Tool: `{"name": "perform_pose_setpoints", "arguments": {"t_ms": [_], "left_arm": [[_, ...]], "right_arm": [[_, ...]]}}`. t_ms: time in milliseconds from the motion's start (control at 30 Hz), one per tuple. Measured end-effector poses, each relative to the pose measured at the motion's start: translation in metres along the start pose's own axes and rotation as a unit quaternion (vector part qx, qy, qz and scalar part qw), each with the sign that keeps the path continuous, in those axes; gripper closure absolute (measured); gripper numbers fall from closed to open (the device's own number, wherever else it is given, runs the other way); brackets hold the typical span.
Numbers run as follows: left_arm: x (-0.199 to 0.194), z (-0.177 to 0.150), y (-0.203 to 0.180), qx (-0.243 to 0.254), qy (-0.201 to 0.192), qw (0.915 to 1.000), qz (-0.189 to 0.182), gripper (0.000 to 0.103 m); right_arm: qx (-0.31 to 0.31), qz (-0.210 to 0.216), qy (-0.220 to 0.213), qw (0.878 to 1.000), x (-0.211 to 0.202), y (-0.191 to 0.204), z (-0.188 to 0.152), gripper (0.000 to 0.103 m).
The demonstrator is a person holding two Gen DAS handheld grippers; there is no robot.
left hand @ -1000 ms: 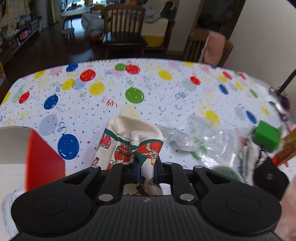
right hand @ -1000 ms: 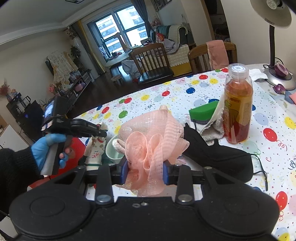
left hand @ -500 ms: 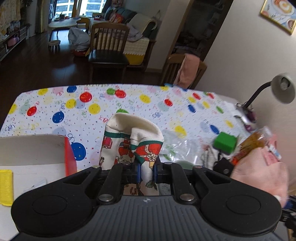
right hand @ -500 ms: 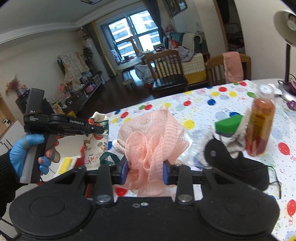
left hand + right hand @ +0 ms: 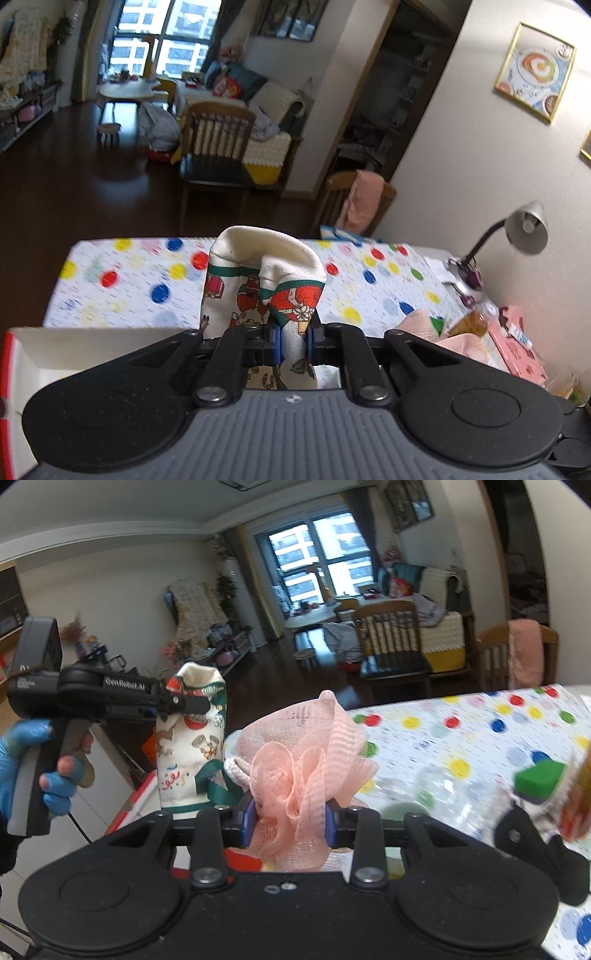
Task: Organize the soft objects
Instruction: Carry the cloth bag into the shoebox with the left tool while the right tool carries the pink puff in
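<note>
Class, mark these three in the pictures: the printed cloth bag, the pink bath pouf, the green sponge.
printed cloth bag (image 5: 255, 284), left wrist view, its printed front.
pink bath pouf (image 5: 306, 760), right wrist view, middle ruffles.
green sponge (image 5: 539, 780), right wrist view, green top face.

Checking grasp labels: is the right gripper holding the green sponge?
No. The right gripper is clamped on the pink mesh bath pouf; the green sponge lies on the table.

A home living-dining room; sofa (image 5: 258, 99), wooden chairs (image 5: 391, 638), party-patterned table (image 5: 147, 280).
</note>
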State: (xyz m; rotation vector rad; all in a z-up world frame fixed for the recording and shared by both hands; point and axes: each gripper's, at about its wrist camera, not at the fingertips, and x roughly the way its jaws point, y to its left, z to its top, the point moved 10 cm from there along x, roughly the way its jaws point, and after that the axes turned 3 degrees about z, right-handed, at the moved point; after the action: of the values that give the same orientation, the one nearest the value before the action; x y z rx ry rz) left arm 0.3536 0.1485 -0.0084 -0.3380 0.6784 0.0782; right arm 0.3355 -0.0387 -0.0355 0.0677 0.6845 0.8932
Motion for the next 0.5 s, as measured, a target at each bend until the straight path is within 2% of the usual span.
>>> {"name": "perform_pose_setpoints", "arguments": {"t_ms": [233,500], "left_arm": [[-0.033,0.015,0.045,-0.009,-0.025,0.9990,0.036,0.091],[-0.048,0.006,0.115,-0.026,-0.018,0.9952,0.092,0.091]], "right_arm": [[-0.027,0.034,0.010,0.999,0.036,0.049,0.009,0.069],[-0.059,0.058,0.042,0.996,0.086,0.100,0.004,0.069]]}}
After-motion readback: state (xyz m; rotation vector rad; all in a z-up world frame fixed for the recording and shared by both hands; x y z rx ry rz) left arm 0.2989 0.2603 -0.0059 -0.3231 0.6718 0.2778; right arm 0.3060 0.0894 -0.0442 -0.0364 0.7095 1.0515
